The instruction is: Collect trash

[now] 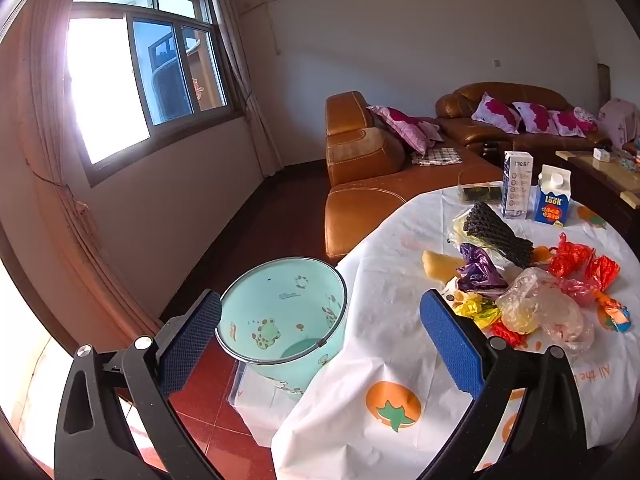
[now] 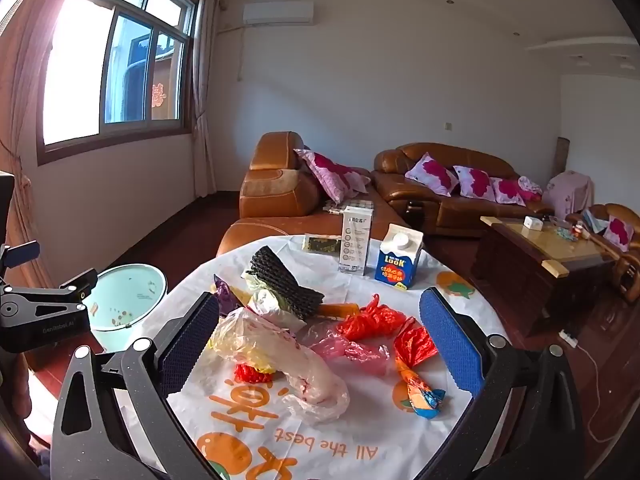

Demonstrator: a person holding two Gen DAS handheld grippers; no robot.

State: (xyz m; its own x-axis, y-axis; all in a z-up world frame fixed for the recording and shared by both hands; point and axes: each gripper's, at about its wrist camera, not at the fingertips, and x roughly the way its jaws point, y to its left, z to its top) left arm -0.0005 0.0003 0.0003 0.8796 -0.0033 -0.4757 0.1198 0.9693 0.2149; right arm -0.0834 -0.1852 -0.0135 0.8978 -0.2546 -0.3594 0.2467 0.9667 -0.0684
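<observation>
Left gripper (image 1: 320,344) wide open, holds nothing, above bin (image 1: 280,312) & table edge. Right gripper (image 2: 320,344) wide open, empty, over bags (image 2: 280,352).

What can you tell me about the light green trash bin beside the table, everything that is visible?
The trash bin is a round, pale mint-green container, seemingly plastic, with small cartoon animal prints on its wall and a thin metal-looking ring around the rim. It stands upright on the red floor, open, with no lid, close against the hanging edge of the white tablecloth. Its inside looks empty, with no trash visible. Neither gripper touches it.
</observation>
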